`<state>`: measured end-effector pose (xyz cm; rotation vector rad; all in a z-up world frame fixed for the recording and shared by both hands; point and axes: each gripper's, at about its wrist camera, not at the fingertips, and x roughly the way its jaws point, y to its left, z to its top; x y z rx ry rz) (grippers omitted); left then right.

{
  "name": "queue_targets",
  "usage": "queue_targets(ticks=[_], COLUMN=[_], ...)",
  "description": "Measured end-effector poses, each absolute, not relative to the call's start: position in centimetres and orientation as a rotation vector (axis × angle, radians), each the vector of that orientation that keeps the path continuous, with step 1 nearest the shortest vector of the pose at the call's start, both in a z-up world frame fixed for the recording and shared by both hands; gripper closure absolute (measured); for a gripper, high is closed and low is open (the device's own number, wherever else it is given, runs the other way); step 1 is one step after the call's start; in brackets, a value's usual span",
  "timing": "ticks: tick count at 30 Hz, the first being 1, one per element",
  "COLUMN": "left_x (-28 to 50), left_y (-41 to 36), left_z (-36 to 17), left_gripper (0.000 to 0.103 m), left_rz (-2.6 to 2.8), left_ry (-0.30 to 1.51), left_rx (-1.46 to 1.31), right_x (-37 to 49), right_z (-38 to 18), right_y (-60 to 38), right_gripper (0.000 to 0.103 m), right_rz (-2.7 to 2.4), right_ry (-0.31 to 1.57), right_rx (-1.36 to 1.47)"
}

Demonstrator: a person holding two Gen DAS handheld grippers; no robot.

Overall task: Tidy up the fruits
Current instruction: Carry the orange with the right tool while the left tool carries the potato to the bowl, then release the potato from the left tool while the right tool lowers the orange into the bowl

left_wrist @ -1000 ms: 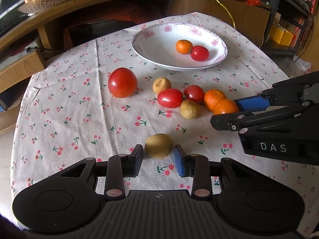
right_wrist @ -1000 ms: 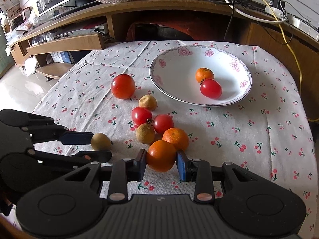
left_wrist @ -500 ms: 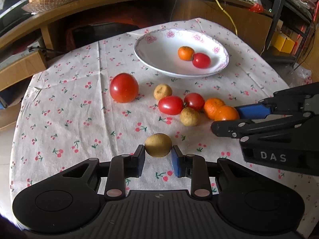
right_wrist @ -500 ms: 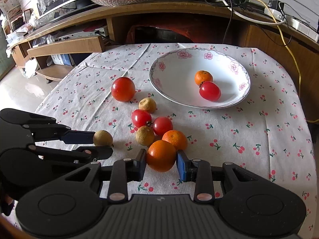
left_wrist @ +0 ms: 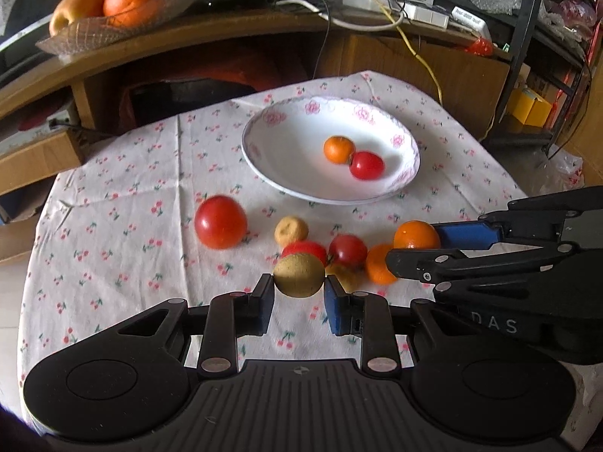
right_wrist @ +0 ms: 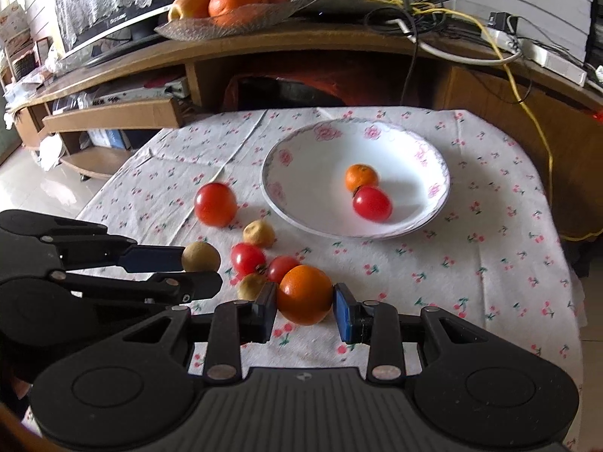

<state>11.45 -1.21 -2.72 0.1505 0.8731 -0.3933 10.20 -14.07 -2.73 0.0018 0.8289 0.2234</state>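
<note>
— What are the two claws doing?

— The left gripper (left_wrist: 299,299) is squeezing a round brown fruit (left_wrist: 299,274) between its two pads. The right gripper (right_wrist: 304,309) is squeezing an orange (right_wrist: 305,293) the same way. Both fruits are round like balls, so they don't point any way and have no long side.

— Are they up off the cloth?

— They look lifted a bit, but I can't tell for sure.

— What's right by them?

— Just past the orange sit two small red tomatoes (right_wrist: 248,257), another brown fruit (right_wrist: 251,286) and one more (right_wrist: 258,233) farther on. A big red tomato (right_wrist: 215,203) sits alone to the left.

— And the bowl?

— The white bowl (right_wrist: 301,173) with pink flowers is behind them all, in the middle of the cherry tablecloth (right_wrist: 490,233). It holds a small orange (right_wrist: 361,177) touching a red tomato (right_wrist: 372,203). Most of the bowl is bare.

— Any room to move?

— Lots of bare cloth on the right, up to the table's edge, and on the left too.
</note>
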Motion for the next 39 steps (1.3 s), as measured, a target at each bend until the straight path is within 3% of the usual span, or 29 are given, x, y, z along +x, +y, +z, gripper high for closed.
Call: queue_targets(ticks=[39], left_x=[19.8], left_y=[-5.7], left_z=[-3.2], left_gripper=[0.066], left_rz=[-0.354], left_ry=[0.847], left_rx=[0.182], right_x=[19.4], right_z=[-3.3], right_y=[-18.7], right_gripper=[0.068], right_rz=[0.151], right_ry=[0.787], right_rx=[0.065])
